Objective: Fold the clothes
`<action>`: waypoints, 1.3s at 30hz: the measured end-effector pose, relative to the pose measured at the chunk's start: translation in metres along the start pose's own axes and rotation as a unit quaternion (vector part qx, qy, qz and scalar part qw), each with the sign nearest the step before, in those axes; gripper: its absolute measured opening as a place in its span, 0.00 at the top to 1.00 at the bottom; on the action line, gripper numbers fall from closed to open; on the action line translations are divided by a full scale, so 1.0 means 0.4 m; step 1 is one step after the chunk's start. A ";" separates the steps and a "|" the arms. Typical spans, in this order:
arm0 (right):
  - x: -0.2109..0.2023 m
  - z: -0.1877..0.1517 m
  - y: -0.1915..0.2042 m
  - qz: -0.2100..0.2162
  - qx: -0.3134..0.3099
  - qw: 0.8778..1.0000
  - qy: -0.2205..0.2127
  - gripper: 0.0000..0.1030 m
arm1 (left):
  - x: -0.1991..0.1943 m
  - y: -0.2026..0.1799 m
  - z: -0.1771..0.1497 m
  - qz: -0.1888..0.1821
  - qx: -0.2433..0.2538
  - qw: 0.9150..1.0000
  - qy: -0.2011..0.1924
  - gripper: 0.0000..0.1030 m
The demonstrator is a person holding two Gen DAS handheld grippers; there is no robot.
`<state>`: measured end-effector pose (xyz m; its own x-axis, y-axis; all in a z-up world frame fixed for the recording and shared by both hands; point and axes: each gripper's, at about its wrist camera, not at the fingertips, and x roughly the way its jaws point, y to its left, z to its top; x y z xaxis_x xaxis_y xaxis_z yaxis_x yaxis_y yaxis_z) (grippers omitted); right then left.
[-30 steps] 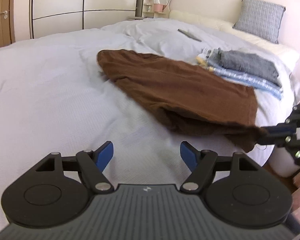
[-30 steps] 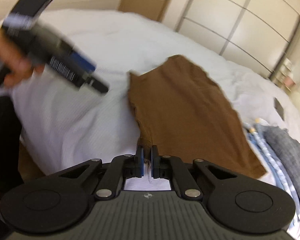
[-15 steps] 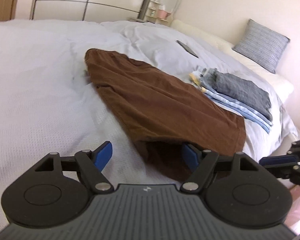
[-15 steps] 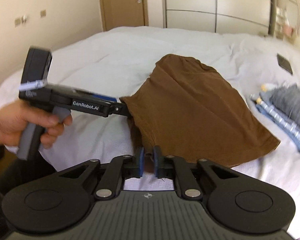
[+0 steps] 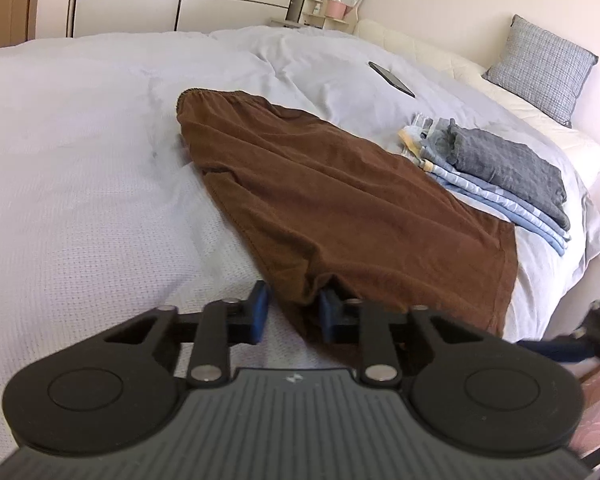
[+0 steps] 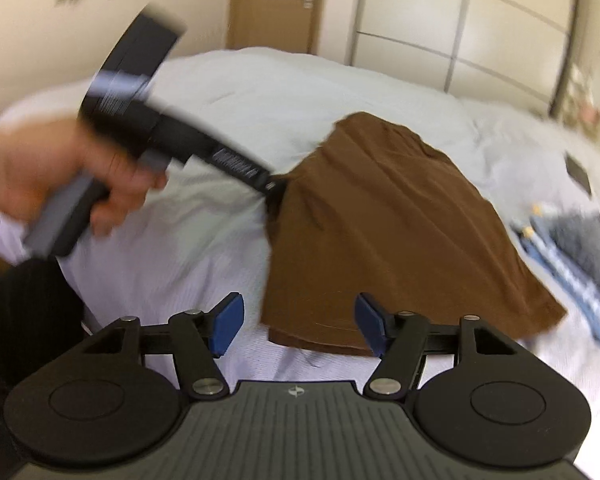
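A brown garment (image 5: 340,200) lies folded over on the white bed (image 5: 80,200); it also shows in the right wrist view (image 6: 380,220). My left gripper (image 5: 292,312) has its blue pads on either side of a bunched near edge of the brown garment, with a gap between the jaws. In the right wrist view the left gripper (image 6: 274,196) meets the cloth's left edge, blurred. My right gripper (image 6: 298,330) is open and empty, just in front of the garment's near hem.
A stack of folded clothes, grey on blue (image 5: 500,176), lies to the right of the brown garment. A dark phone (image 5: 392,79) lies farther back on the bed. A grey pillow (image 5: 540,64) is at the headboard. Wardrobe doors (image 5: 140,8) stand behind.
My right gripper opened and let go of the brown garment's hem. My left gripper moved in onto the garment's near edge and narrowed around it.
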<state>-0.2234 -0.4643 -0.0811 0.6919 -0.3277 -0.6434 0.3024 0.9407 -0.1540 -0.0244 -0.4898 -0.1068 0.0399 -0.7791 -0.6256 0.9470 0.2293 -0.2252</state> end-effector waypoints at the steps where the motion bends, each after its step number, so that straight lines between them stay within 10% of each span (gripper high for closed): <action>1: 0.014 -0.001 0.015 -0.007 -0.018 1.000 0.001 0.38 | -0.001 -0.002 0.003 0.001 0.000 1.000 0.001 0.83; 6: 0.061 -0.006 0.043 -0.032 -0.075 0.997 0.016 0.53 | -0.008 -0.009 0.009 0.004 0.006 1.000 0.002 0.83; 13: 0.016 -0.006 -0.083 0.021 0.052 0.998 0.025 1.00 | -0.009 -0.018 -0.005 0.019 0.041 0.999 -0.003 0.76; 20: -0.056 0.009 -0.105 -0.080 -0.024 0.996 -0.024 1.00 | -0.020 -0.023 -0.016 0.026 0.076 0.997 -0.002 0.78; 26: -0.012 -0.032 -0.030 -0.042 -0.081 0.996 -0.005 1.00 | -0.030 -0.020 -0.018 0.018 0.081 0.997 0.003 0.90; 29: -0.005 -0.045 -0.011 -0.010 -0.061 0.998 -0.017 0.64 | -0.035 -0.018 -0.011 0.013 0.076 0.997 0.004 0.91; 31: 0.006 -0.045 0.001 0.004 -0.053 0.998 -0.024 0.60 | -0.037 -0.018 -0.004 0.011 0.075 0.997 0.002 0.91; 36: 0.064 -0.038 0.002 0.007 -0.035 0.999 -0.013 0.66 | -0.036 -0.021 -0.003 0.013 0.083 0.996 0.003 0.91; 39: 0.048 -0.030 -0.040 0.018 0.003 1.000 -0.013 0.98 | -0.036 -0.021 -0.008 0.013 0.094 0.995 0.004 0.90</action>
<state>-0.2227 -0.4845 -0.0999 0.7188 -0.2967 -0.6287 0.2810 0.9512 -0.1277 -0.0339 -0.4787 -0.0983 0.0628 -0.7693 -0.6358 0.9887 0.1348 -0.0655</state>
